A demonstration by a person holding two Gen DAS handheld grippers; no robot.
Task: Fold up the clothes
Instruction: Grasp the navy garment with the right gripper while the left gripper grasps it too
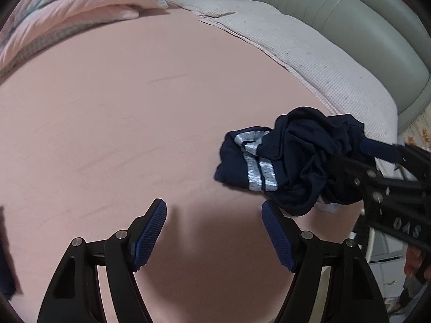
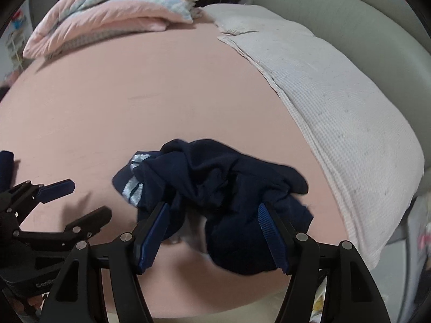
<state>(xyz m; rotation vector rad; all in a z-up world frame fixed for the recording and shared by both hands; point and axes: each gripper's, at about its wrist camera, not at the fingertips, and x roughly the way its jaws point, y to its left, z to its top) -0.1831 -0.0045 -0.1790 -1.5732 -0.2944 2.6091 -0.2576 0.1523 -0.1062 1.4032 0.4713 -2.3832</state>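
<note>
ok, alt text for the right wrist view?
The open right gripper straddles a crumpled navy garment with grey stripes on a pink bed sheet. The left gripper, open and empty, sits at left; a folded quilt lies beyond.

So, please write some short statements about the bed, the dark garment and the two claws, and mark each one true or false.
1. The navy garment lies crumpled, not folded. True.
2. The left claw is shut on the garment. False: its fingers stand open with only the pink sheet between them.
3. The garment has pale stripes on it. True.
4. The right claw is far from the garment. False: its open fingers stand on either side of a bunch of the cloth.
5. The folded quilt lies on top of the garment. False: it lies at the far end of the bed, apart from it.
</note>
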